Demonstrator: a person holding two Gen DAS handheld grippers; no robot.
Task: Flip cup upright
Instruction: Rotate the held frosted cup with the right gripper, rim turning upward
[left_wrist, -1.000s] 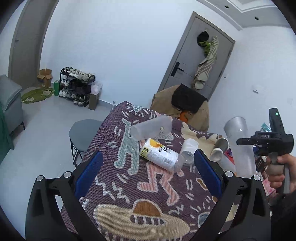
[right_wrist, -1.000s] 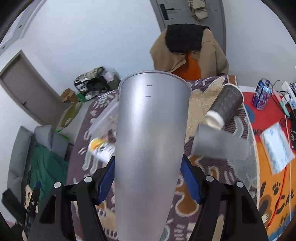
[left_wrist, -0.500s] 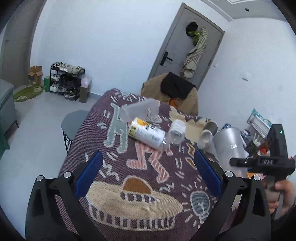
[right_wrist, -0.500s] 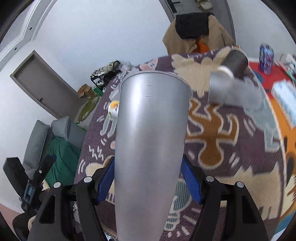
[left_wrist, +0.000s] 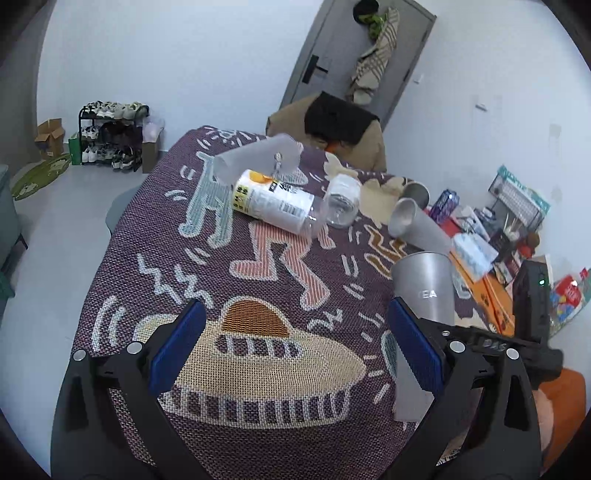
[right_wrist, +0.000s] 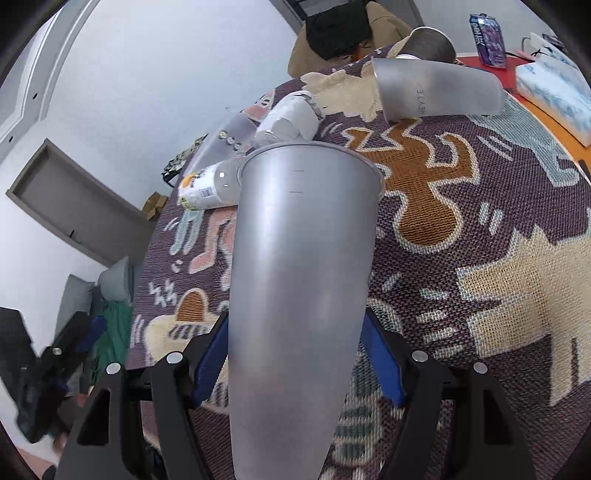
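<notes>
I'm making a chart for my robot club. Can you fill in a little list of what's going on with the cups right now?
held cup: frosted grey cup, in the right gripper
held cup pose: mouth end up, near the table in the left view
left gripper: open, holding nothing
other cups: frosted cup and clear cup, both lying on their sides
also lying down: labelled bottle
surface: patterned cloth

Cup between the jaws — bottle and cloth beyond

Tall frosted grey cup, wide mouth up, apparently upright above the patterned cloth.
</notes>
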